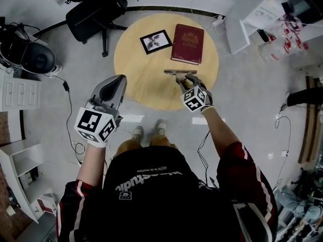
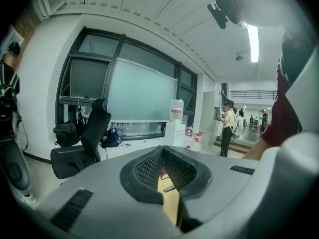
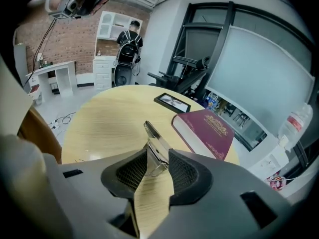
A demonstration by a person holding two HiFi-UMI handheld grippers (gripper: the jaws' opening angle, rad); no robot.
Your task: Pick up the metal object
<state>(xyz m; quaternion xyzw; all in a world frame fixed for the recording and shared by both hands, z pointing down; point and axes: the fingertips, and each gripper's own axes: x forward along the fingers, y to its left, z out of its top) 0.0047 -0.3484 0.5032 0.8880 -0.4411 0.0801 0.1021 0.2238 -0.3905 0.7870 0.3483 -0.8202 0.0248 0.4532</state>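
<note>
A flat metal object point(image 1: 180, 72) with a long straight bar sits over the near right part of the round wooden table point(image 1: 136, 69). My right gripper point(image 1: 185, 80) is shut on it from the near side. In the right gripper view the metal object point(image 3: 155, 146) is pinched between the dark pads point(image 3: 185, 176) and sticks out toward the table's middle. I cannot tell whether it still touches the wood. My left gripper point(image 1: 120, 79) hangs off the table's near left edge, jaws together, nothing in it. The left gripper point(image 2: 162, 156) shows only a sliver of table between its pads.
A dark red book point(image 1: 187, 43) lies just beyond the metal object, with a black photo frame point(image 1: 155, 41) to its left. A black office chair point(image 1: 96, 11) stands at the table's far left. Cables, white shelves point(image 1: 17, 92) and a person's shoes point(image 1: 149, 131) are on the floor.
</note>
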